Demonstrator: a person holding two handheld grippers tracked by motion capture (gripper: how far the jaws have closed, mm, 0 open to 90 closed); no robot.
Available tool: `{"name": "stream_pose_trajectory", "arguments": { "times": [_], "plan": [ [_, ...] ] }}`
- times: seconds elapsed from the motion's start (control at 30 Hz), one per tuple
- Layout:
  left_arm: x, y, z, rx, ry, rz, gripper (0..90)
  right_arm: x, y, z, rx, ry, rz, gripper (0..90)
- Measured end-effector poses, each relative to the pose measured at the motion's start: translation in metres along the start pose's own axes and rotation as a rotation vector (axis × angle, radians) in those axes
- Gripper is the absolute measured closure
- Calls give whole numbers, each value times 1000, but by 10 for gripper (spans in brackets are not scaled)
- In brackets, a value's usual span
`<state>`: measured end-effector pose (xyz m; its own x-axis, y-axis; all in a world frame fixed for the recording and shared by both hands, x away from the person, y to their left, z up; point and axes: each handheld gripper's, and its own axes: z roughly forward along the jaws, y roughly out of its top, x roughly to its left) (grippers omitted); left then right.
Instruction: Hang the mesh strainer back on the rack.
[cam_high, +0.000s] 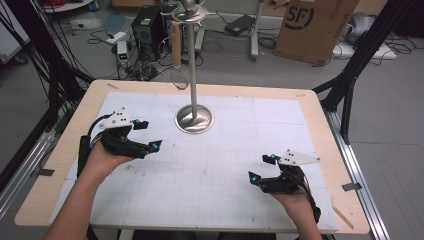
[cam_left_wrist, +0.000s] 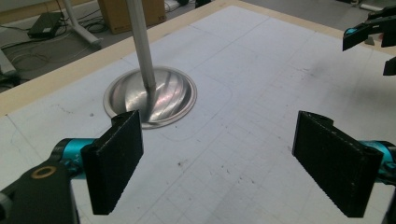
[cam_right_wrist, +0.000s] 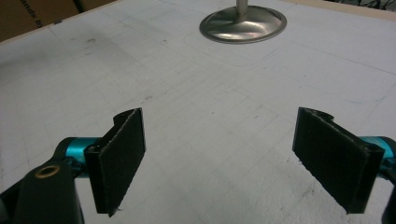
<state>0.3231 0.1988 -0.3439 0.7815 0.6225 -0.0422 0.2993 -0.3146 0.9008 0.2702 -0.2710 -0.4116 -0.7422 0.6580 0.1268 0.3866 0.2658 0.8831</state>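
1. The left gripper (cam_high: 146, 134) has its jaws wide apart and holds nothing.
2. The right gripper (cam_high: 262, 168) is wide apart and empty too.
3. The stand (cam_high: 194, 119) is just ahead of the left fingers (cam_left_wrist: 114, 163), so the left hand is nearer.
4. Its pole goes straight up.
5. The base is round, shiny metal on a flat white mat (cam_high: 215, 175).

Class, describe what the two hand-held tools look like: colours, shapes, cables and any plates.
Each tool, left tool and right tool, has a black body, turquoise joints and two flat black ribbed pads. A grey three-cornered plate sits on top, and a black cable trails back. The forearms are bare, without sleeves.
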Motion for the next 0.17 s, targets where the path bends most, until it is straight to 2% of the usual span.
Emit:
{"name": "stream_pose_trajectory", "arguments": {
  "times": [0.17],
  "plan": [
    [-1,-4,0,5,1,-4,171,0,1,0,-7,0,-7,163]
  ]
}}
